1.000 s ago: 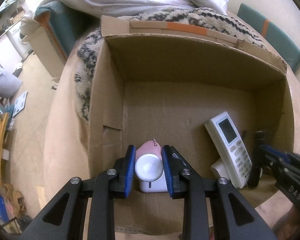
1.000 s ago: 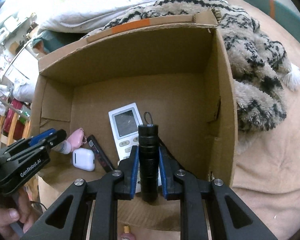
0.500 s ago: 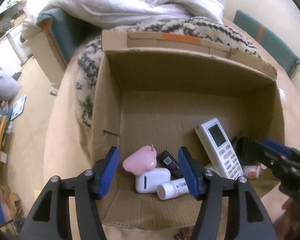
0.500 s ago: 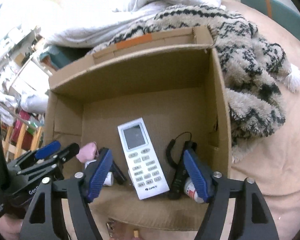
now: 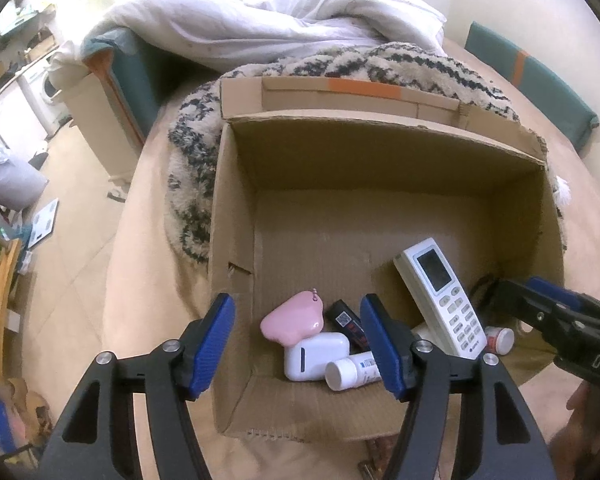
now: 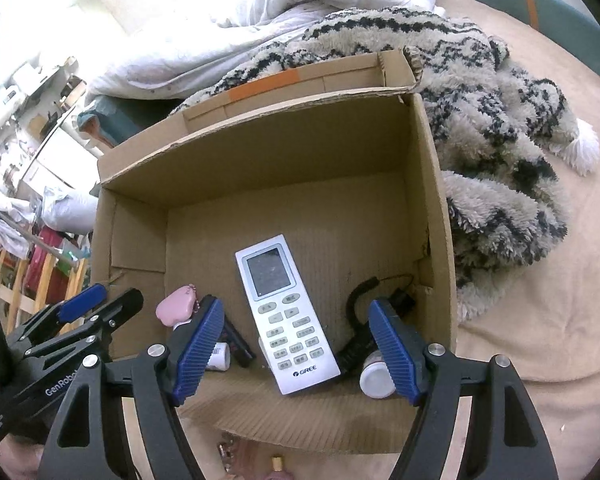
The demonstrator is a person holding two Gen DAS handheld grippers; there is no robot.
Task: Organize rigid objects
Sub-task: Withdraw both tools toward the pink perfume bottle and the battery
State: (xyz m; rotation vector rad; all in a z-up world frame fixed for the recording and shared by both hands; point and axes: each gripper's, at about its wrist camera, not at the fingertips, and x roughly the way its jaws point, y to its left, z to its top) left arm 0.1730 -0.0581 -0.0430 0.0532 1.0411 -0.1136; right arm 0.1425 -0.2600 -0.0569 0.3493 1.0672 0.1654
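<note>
An open cardboard box (image 5: 236, 208) (image 6: 436, 208) stands on the bed. Inside lie a white remote (image 5: 440, 296) (image 6: 284, 312), a pink pouch (image 5: 294, 320) (image 6: 176, 306), a white earbud case (image 5: 314, 356), a small white bottle (image 5: 352, 372) (image 6: 218, 356), a black stick (image 5: 348, 322) (image 6: 238, 340), a black flashlight (image 6: 356, 344) and a red-capped bottle (image 5: 500, 340) (image 6: 376, 376). My left gripper (image 5: 298, 344) is open and empty above the box's near left corner. My right gripper (image 6: 294, 346) is open and empty above the near right side.
A fuzzy black-and-cream blanket (image 6: 500, 128) lies behind and right of the box, with a white duvet (image 5: 260, 16) beyond. The bed's left edge drops to the floor (image 5: 72, 248). A small item (image 6: 276, 464) lies in front of the box.
Both grippers opened and pulled back. The left let go of the white bottle and the right let go of the black flashlight; both now lie in the box.
</note>
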